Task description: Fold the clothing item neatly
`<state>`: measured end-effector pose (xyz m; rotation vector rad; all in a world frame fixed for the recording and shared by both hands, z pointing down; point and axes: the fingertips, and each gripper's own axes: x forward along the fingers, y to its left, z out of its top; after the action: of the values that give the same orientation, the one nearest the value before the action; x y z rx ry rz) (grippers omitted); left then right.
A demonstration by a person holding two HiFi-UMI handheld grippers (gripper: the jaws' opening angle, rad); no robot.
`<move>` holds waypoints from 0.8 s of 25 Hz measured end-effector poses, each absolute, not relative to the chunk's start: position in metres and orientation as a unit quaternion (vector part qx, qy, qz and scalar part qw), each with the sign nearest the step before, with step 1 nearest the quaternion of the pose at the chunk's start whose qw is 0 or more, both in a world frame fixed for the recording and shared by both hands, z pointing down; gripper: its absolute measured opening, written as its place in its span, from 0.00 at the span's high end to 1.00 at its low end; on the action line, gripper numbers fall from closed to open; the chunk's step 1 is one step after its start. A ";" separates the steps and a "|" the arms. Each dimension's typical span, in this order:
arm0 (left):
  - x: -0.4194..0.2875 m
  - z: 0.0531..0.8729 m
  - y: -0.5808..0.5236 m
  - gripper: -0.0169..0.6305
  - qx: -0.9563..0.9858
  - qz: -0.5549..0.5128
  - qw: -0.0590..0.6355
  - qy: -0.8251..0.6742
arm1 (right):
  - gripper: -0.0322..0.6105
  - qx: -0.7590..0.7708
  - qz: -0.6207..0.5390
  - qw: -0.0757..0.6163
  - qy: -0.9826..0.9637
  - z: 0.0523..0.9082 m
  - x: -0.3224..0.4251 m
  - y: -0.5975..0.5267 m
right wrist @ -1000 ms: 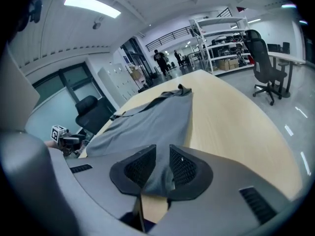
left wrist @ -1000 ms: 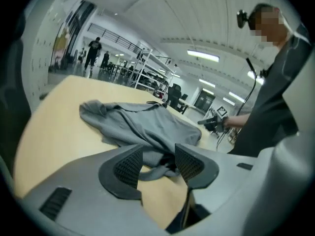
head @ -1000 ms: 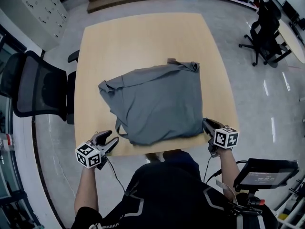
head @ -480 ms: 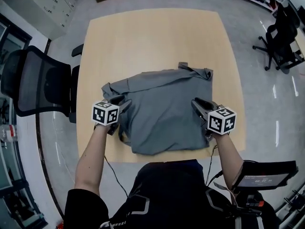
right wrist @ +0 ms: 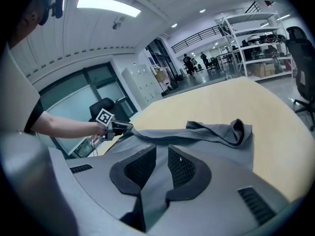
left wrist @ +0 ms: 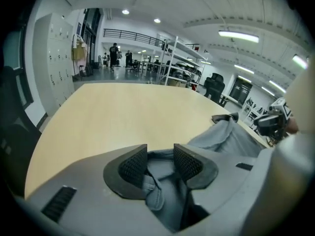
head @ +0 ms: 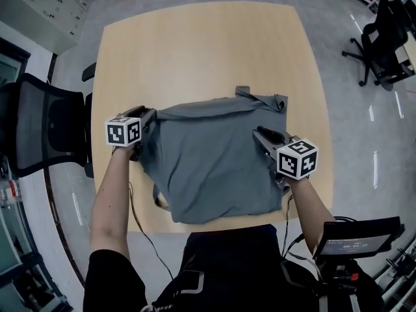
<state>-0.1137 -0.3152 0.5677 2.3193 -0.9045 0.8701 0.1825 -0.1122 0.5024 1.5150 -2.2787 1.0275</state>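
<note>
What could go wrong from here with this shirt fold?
1. The left gripper has just been closing with only a bunched bit of the shirt edge between its jaws, which stand apart. That bunch may slip out on the lift.
2. The right gripper is clamped on flat cloth, so an uneven pull would likely skew the fold.
3. The far right corner is rumpled and could get folded in as a lump.
</note>
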 end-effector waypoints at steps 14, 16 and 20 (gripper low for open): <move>-0.060 0.502 -0.286 0.72 0.910 0.233 0.193 -0.283 | 0.85 0.506 0.371 0.166 -0.761 0.548 0.191 -0.154; -0.045 0.505 -0.261 0.72 0.914 0.241 0.204 -0.254 | 0.85 0.496 0.381 0.199 -0.755 0.560 0.190 -0.167; -0.027 0.535 -0.233 0.72 0.908 0.299 0.208 -0.207 | 0.85 0.495 0.371 0.224 -0.753 0.564 0.192 -0.199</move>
<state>-0.0274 -0.2330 0.5346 2.5267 -0.5770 0.8330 0.1916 -0.1992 0.5639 1.3651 -2.0786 1.0249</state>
